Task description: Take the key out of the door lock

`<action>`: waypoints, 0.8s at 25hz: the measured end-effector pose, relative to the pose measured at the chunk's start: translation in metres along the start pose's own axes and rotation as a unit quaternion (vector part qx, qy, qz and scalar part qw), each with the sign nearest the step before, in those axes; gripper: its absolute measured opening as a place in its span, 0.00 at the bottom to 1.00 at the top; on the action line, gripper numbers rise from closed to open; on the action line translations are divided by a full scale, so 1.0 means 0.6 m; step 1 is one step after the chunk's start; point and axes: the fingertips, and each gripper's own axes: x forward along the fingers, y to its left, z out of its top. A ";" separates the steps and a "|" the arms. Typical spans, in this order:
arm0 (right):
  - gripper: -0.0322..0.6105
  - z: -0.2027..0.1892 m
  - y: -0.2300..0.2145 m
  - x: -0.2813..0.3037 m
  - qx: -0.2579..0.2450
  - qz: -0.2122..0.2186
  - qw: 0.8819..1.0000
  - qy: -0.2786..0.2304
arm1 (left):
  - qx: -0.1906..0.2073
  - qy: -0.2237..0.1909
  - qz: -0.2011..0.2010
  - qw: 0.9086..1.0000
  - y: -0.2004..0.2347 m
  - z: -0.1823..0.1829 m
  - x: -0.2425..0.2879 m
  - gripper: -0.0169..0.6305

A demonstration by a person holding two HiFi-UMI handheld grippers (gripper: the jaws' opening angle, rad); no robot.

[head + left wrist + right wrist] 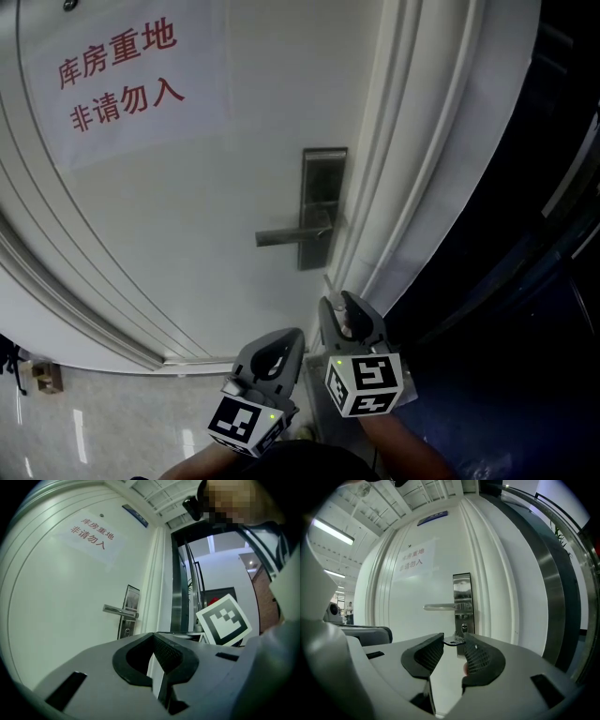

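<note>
A white door [187, 234] carries a steel lock plate [323, 178] with a lever handle [291, 234]. My right gripper [336, 300] hangs below the plate and clear of the door, shut on a small metal key [329, 284] whose blade points up toward the lock. In the right gripper view the key's bow [453, 641] sits pinched between the jaw tips of the right gripper [453, 638], in front of the empty keyhole [463, 627]. My left gripper [291, 333] rests lower and to the left. Its tips [153, 634] meet with nothing between them.
A paper sign [122, 70] with red characters is taped high on the door. The moulded white door frame [412, 187] runs just right of the lock, with dark glass [525, 281] beyond. Pale floor tiles [84, 422] lie at lower left.
</note>
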 end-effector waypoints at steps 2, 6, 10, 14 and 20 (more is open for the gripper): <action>0.26 0.000 0.004 -0.003 0.000 0.003 1.000 0.000 | 0.003 0.000 -0.002 1.000 -0.003 0.001 0.002 0.03; 0.26 0.000 0.008 -0.007 0.002 0.005 1.000 -0.002 | 0.004 0.003 0.000 1.000 -0.003 -0.001 0.003 0.03; 0.26 0.003 0.009 -0.009 0.003 0.005 1.000 -0.002 | 0.006 0.002 0.000 1.000 -0.005 0.005 0.002 0.03; 0.26 0.010 0.011 -0.011 0.003 0.005 1.000 -0.008 | 0.007 -0.003 -0.007 1.000 -0.010 0.011 -0.001 0.03; 0.26 0.013 0.013 -0.014 0.003 0.004 1.000 -0.010 | 0.013 -0.005 -0.009 1.000 -0.011 0.014 -0.002 0.03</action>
